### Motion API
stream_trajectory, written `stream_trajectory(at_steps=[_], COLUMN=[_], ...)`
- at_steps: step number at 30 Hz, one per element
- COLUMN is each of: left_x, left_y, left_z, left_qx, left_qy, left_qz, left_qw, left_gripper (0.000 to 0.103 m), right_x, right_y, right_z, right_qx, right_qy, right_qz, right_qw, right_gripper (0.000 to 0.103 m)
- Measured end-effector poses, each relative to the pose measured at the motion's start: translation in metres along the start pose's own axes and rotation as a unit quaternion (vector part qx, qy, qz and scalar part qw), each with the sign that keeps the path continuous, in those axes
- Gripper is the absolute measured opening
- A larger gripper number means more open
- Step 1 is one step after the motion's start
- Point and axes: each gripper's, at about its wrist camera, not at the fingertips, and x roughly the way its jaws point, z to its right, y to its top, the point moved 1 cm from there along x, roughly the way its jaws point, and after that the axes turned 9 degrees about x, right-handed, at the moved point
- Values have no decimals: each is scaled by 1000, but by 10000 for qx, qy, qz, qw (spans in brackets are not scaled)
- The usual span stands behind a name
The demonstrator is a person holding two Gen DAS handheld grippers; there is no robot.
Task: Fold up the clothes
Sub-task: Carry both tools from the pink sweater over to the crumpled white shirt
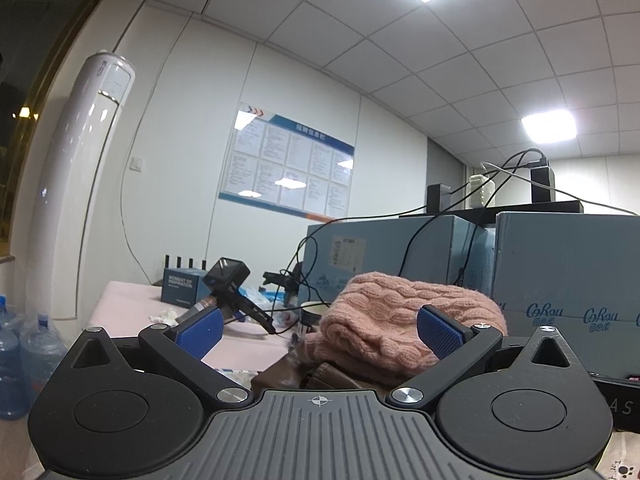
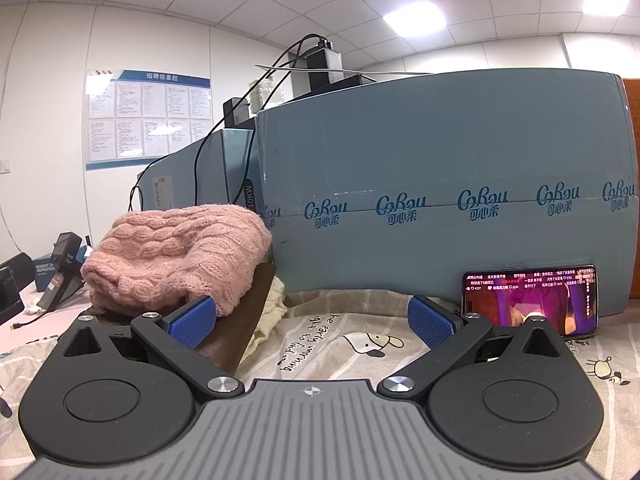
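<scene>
left gripper (image 1: 319, 330) spread wide, empty | right gripper (image 2: 312, 322) spread wide, empty | pink cable-knit sweater (image 2: 180, 250) bunched, chunky, far left | blue cardboard box (image 2: 440, 200) behind

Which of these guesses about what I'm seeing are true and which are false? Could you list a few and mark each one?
1. The pink knitted sweater lies in a heap on top of other clothes. True.
2. The right gripper is clamped on the sweater. False: its jaws stand wide open with nothing between them.
3. A phone with a lit screen leans against the blue-grey carton. True.
4. The left gripper holds a paper cup. False: its jaws are open and empty; the sweater lies beyond them.
5. The printed sheet in front of the right gripper is plain, without pictures. False: it shows cartoon animals and writing.
</scene>
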Motion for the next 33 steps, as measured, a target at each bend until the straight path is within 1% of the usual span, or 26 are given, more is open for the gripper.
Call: stream_trajectory(at_steps=[10, 15, 19, 23, 29, 33], left_x=[-2, -3, 0, 1, -1, -5], left_y=[1, 0, -1, -2, -1, 0], left_z=[-5, -3, -3, -6, -8, -12], left_qx=[-261, -241, -285, -384, -543, -723], left_qy=[-73, -29, -101, -147, -345, -488], left_qz=[-39, -9, -65, -85, -1, 198], left_qw=[9996, 9997, 9995, 9991, 9979, 9960], left_gripper=[103, 103, 103, 103, 103, 103], right_x=[3, 5, 7, 4, -9, -30], right_y=[-3, -5, -4, -1, 5, 9], right_z=[-5, -7, -9, -14, -21, -19], right_qx=[-152, -219, -219, -290, -426, -474], right_qy=[-47, -50, -100, -104, -104, -204], right_qz=[-205, -291, -387, -382, -340, -290], right_qw=[9997, 9993, 9990, 9988, 9985, 9982], right_gripper=[103, 103, 103, 103, 103, 103])
